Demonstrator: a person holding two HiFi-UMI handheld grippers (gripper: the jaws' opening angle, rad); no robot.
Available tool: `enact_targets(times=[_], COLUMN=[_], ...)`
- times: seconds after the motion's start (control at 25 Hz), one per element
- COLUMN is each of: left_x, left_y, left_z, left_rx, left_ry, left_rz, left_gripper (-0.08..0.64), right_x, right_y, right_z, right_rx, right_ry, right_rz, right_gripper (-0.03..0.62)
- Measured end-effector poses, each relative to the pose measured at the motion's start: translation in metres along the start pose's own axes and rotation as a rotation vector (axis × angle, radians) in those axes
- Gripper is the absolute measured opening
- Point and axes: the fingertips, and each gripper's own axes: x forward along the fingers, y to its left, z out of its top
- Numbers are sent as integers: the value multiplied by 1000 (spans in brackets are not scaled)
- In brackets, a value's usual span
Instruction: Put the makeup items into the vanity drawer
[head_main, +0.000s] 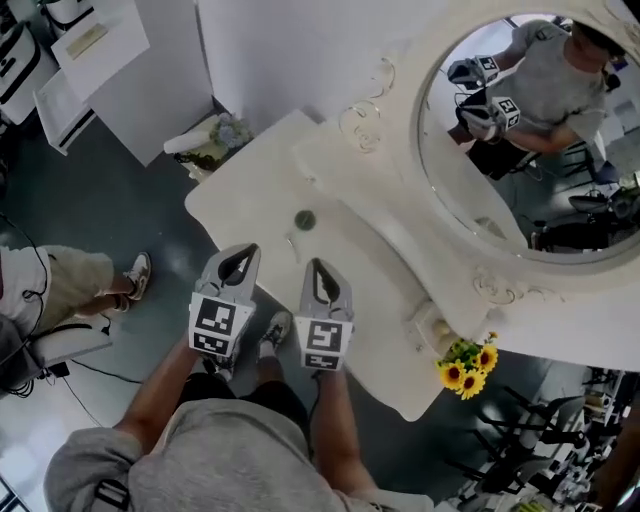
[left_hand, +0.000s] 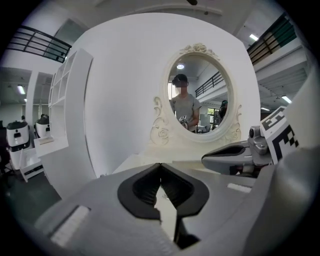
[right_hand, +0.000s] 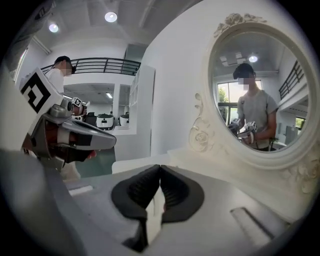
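Observation:
In the head view the cream vanity table (head_main: 260, 185) runs from upper left to lower right, under an oval mirror (head_main: 520, 130). A small dark round item (head_main: 304, 219) lies on the tabletop, with a thin pale item (head_main: 292, 243) just below it. My left gripper (head_main: 243, 250) and right gripper (head_main: 316, 263) hang side by side over the table's near edge, short of both items. In the left gripper view my left gripper (left_hand: 160, 165) has its tips together with nothing between them. The right gripper (right_hand: 160, 167) looks the same in its own view. No drawer shows.
Sunflowers (head_main: 468, 365) and a small cream box (head_main: 437, 325) sit at the table's right end. A clear ornament (head_main: 362, 115) stands near the mirror. A bundle of flowers (head_main: 210, 140) lies on the floor past the far corner. A seated person's legs (head_main: 70, 285) are at left.

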Motion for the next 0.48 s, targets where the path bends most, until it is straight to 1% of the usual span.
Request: enact_targets(times=[0.16, 0.32, 0.48], left_x=[11, 17, 27], left_y=[16, 27, 37], left_z=[-20, -46, -69], left_rx=[-32, -72, -106], left_ry=[40, 91, 130], left_rz=[46, 93, 119], left_gripper=[11, 11, 11], right_x=[32, 59, 81], right_y=[5, 13, 18], right_z=[-16, -41, -63], right_rx=[-11, -21, -30], right_ry=[47, 105, 151], right_rz=[66, 137, 180], right_gripper=[6, 6, 6])
